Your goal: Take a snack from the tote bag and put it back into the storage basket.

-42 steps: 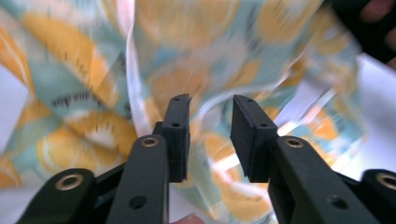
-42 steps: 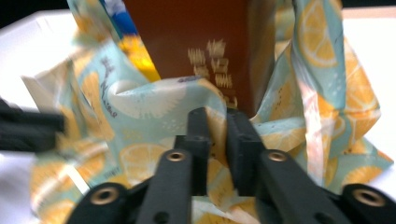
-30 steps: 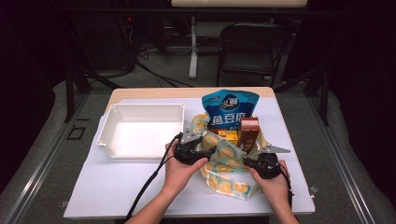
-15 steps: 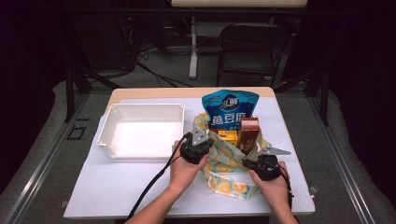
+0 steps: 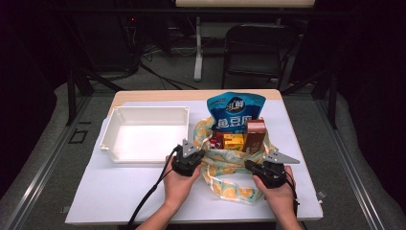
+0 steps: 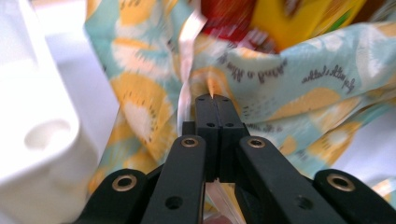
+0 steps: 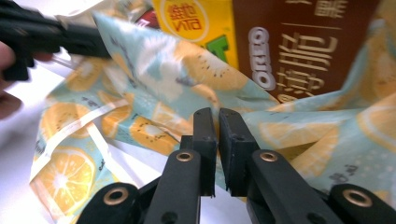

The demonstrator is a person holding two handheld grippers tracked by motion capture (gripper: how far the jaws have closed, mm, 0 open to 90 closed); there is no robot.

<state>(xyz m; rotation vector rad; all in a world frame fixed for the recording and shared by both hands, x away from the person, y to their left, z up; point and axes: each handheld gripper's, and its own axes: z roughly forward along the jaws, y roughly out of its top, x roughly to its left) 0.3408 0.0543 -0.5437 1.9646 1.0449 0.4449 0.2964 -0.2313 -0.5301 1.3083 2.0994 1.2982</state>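
Note:
A fruit-print cloth bag lies open in the middle of the table. It holds a blue snack bag, a brown box, a yellow carton and a red pack. My left gripper is at the bag's left rim. In the left gripper view its jaws are shut on the bag's white handle strap. My right gripper is at the right rim. Its jaws have just been opening and stand a slit apart, with the bag's edge at their tips.
A white tray stands left of the bag, close beside my left gripper, and its corner shows in the left gripper view. White table covering lies bare in front of the hands. A chair stands beyond the far edge.
The left gripper has slid toward the near edge and a little left, with the bag's left rim following. The right hand has stayed where it was.

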